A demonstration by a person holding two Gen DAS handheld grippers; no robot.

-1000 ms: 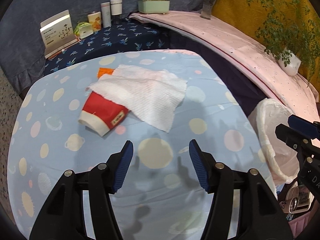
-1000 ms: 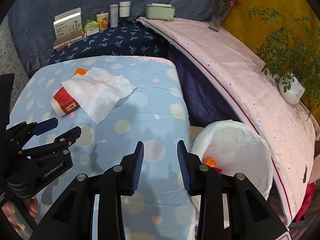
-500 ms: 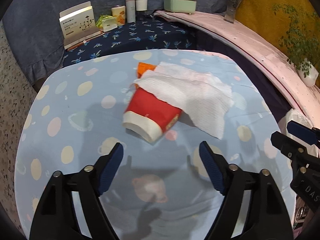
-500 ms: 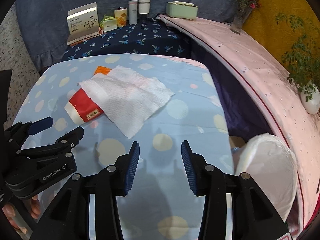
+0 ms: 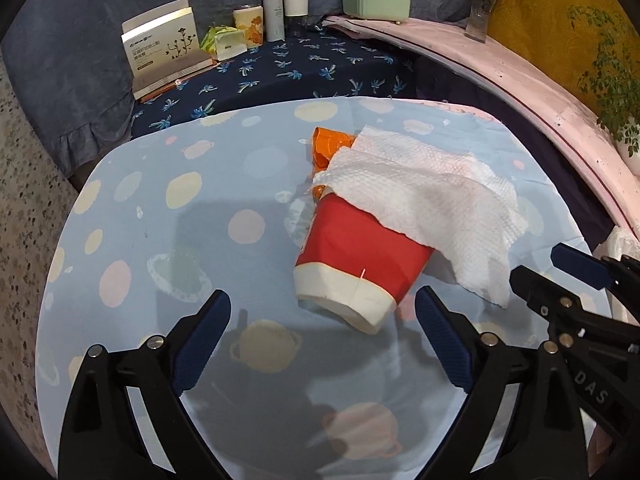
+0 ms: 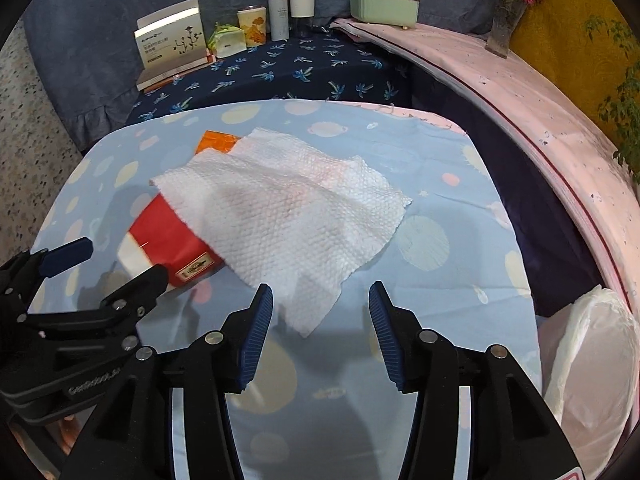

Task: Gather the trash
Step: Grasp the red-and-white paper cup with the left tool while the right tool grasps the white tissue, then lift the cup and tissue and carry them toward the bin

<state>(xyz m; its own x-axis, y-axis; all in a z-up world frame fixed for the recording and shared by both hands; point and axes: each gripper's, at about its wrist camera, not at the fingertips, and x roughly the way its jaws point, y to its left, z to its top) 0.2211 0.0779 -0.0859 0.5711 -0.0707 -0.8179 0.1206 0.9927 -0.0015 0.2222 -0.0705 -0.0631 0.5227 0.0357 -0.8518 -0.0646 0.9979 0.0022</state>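
- Left wrist view: the left tool (image 5: 322, 330) has just been spreading its jaws and now stands wide apart with nothing between them. The red paper cup (image 5: 360, 258) lies on its side on the spotted counter (image 5: 160, 216), its pale rim just ahead of the jaws. A white paper towel (image 5: 432, 200) is draped over the cup's far end, and an orange wrapper (image 5: 330, 146) shows from under it. To take the cup well, I would bring the jaws around its body near the rim and close gently, since thin paper should crush easily.
- Right wrist view: the right tool (image 6: 320, 328) has also just been opening; its jaws are partly apart and empty. The towel's near corner (image 6: 308, 316) lies just ahead, between the two blue pads. A low pinch on that corner looks best, lifting the towel clear of the cup. The white-lined bin (image 6: 592, 356) waits beside the counter at the right edge, ready for the drop.
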